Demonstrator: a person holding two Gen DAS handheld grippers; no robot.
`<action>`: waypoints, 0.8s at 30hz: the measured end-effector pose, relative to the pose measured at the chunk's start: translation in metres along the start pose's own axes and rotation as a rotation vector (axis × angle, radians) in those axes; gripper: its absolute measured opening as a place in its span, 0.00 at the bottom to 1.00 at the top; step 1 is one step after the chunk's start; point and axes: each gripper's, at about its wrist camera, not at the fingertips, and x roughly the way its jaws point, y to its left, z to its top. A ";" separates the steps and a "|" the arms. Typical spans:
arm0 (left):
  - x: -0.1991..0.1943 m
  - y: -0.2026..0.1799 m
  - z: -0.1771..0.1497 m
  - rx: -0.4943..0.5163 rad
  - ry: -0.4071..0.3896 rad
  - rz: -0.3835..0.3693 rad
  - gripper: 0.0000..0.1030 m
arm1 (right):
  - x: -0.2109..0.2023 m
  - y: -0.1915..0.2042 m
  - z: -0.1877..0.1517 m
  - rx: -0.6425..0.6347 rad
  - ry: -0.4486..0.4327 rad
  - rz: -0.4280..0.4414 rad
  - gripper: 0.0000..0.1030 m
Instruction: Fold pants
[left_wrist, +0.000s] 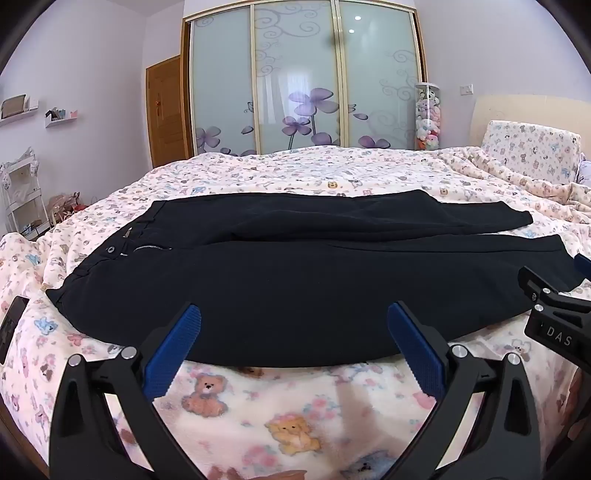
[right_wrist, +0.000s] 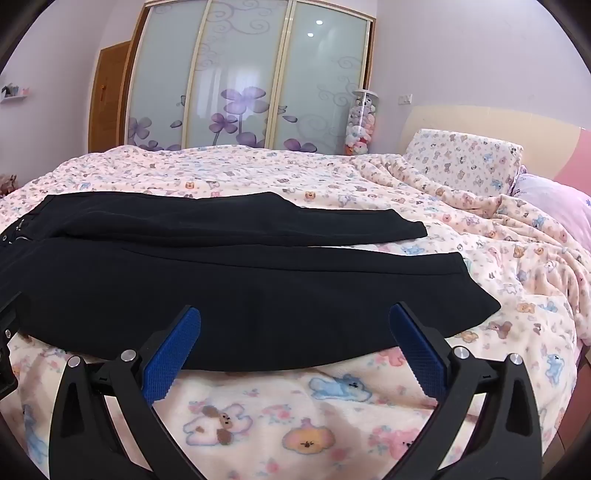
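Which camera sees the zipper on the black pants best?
The left wrist view. The zipper shows there as a silver line beside the waist button on the pants. In the right wrist view the zipper is only a tiny glint squeezed against the picture's left edge.

Both wrist views low over pants (left_wrist: 295, 280)

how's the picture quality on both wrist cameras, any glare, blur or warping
Left wrist view: sharp, evenly lit, fisheye bends the teddy-print bedspread; ceiling lights glare off the frosted wardrobe doors. Right wrist view: same bowing, dark corners; the black pants show little fabric detail.
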 end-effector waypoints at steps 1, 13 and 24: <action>0.000 0.000 0.000 0.000 -0.001 -0.001 0.98 | 0.000 0.000 0.000 0.000 0.000 0.000 0.99; 0.000 0.000 0.000 -0.001 0.000 -0.006 0.98 | 0.001 -0.001 0.000 0.001 0.002 0.000 0.99; 0.000 0.000 0.000 -0.003 -0.001 -0.003 0.98 | 0.001 -0.001 0.000 0.001 0.004 0.000 0.99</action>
